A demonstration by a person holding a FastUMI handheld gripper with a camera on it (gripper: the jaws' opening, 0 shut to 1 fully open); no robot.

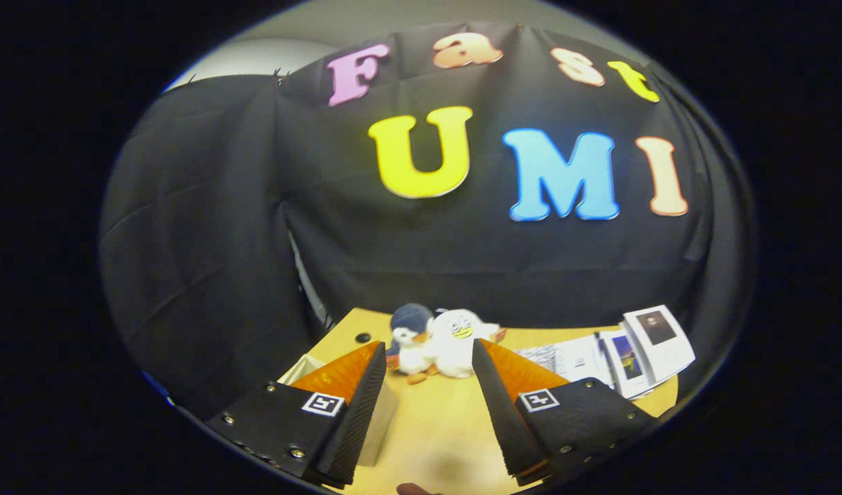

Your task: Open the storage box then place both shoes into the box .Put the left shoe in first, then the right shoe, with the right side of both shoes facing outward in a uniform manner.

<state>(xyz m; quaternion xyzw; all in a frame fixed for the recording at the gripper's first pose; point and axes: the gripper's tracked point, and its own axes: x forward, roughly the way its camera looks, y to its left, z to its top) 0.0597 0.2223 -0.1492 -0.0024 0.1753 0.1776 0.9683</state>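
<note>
Tongs (429, 357) held open above worktop (441, 419), nothing gripped. 2 plush toys (438, 340) seen just beyond fingertips; papers (627, 350) to their right.

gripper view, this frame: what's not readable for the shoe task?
- Pale box: mostly hidden behind one finger of the open tongs; lid state unclear.
- Leaflets: print too small.
- Two plush toys beyond the fingers: lower parts partly blocked by fingertips.
- Table: near edge cut off.

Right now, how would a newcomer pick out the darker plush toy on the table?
Follow the wooden table to its far edge by the black cloth wall, beyond the open fingers. Two plush toys lean together there; it is the penguin, blue-capped, beside the white duck.
</note>
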